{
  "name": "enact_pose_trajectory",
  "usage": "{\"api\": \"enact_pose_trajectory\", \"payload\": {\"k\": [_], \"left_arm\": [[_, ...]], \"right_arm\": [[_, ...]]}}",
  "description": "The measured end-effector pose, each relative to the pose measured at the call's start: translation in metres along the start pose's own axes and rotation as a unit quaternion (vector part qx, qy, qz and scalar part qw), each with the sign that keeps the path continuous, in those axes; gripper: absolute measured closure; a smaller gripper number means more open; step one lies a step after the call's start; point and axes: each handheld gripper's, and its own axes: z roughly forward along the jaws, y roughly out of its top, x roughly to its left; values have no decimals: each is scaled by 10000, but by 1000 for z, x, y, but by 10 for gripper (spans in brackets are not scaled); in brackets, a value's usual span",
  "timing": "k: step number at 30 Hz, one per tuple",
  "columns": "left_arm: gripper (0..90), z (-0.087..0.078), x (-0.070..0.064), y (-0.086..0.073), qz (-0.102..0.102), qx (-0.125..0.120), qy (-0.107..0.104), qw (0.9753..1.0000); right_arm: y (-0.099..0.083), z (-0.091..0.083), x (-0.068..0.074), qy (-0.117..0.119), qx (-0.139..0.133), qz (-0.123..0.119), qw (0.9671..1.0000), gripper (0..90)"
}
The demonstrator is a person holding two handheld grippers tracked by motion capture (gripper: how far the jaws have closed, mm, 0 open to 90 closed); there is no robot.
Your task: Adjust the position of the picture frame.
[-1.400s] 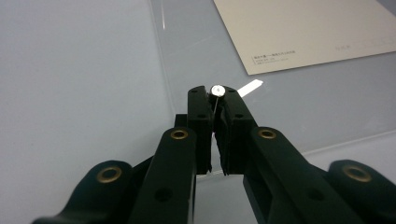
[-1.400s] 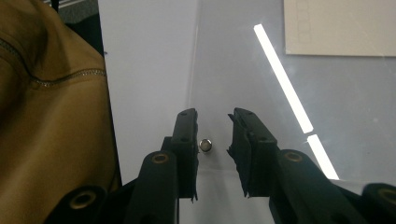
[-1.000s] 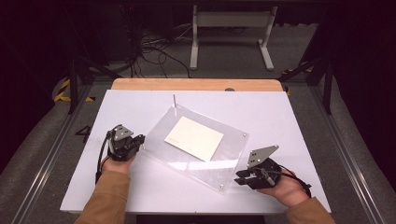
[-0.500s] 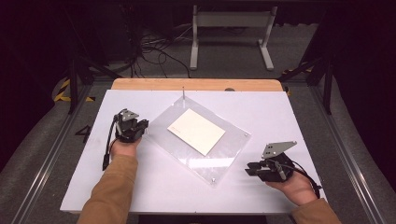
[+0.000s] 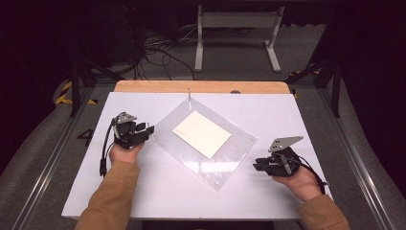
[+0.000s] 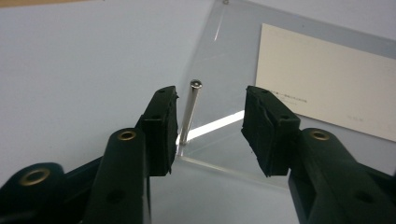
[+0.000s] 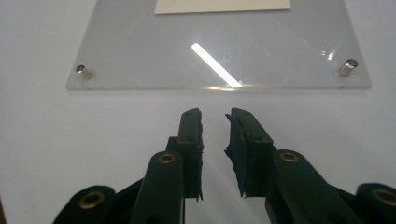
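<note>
Left tongs (image 6: 209,122) spread around an upright metal pin (image 6: 190,110) at the acrylic plate's (image 5: 239,153) corner; right tongs (image 7: 214,122) slightly parted.

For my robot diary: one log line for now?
left gripper: open around corner pin | right gripper: open, off clear panel

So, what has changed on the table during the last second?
The left gripper moved forward to the clear plate's left corner, open around the metal pin. The right gripper drew back to the right, off the plate, nearly shut and empty. The plate turned slightly; the paper card stayed on it.
</note>
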Motion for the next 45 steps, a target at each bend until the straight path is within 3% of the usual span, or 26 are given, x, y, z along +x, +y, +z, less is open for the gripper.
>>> {"api": "enact_pose_trajectory", "payload": {"k": [4, 11, 22, 28, 31, 45], "left_arm": [[497, -13, -7, -5, 11, -119, -61, 9999], [449, -30, -19, -16, 120, -176, -366, 9991], [429, -48, -32, -30, 160, -346, -608, 9974], [428, -57, -38, -35, 457, -488, -481, 9966], [426, -57, -40, -37, 509, -472, -492, 9964], [424, -56, -39, -40, 475, -425, -510, 9967]], "right_arm": [[10, -1, -10, -92, 19, 8, 10000, 740], [29, 5, -30, -247, 247, -32, 9994, 751], [50, 32, -61, -506, 521, 103, 9973, 766], [59, 45, -80, -622, 681, 226, 9955, 774], [61, 52, -85, -665, 750, 276, 9946, 779], [64, 64, -91, -574, 938, 259, 9936, 825]]}}
